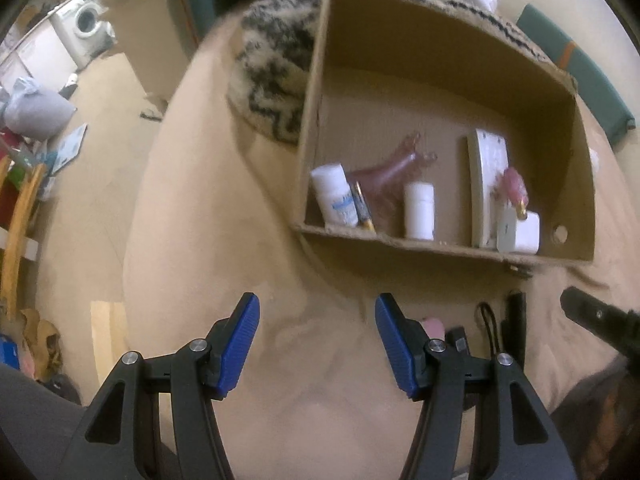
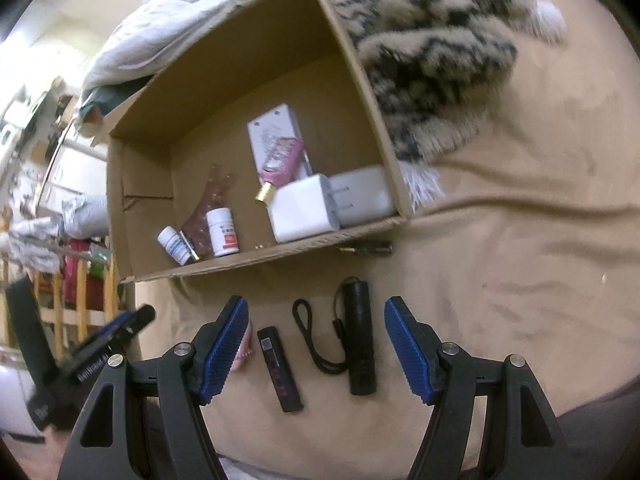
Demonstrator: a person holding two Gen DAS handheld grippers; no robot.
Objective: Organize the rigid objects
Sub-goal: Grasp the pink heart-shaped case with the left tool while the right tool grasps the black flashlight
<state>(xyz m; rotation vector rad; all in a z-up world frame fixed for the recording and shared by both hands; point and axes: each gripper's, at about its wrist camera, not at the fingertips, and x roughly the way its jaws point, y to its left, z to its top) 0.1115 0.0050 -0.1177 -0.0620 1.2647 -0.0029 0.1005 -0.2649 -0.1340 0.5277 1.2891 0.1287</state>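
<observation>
An open cardboard box [image 2: 224,84] lies on a beige bedspread [image 2: 500,260] and holds white bottles [image 2: 225,232], a white charger [image 2: 304,208], a pink bottle [image 2: 280,160] and a white flat pack. In front of it lie a black flashlight [image 2: 360,336] with a wrist loop, a small dark stick-shaped device [image 2: 280,368], a pink item [image 2: 243,354] and a dark pen [image 2: 366,249]. My right gripper [image 2: 316,346] hangs open above the flashlight and the dark device, touching neither. My left gripper [image 1: 318,344] is open over bare bedspread, left of those items; the box [image 1: 440,52] lies beyond it.
A patterned fuzzy blanket [image 2: 432,48] lies against the box's far and right side. White bedding [image 2: 160,40] is piled behind. Left of the bed are floor, a wooden rack [image 1: 20,220] and a washing machine [image 1: 82,20].
</observation>
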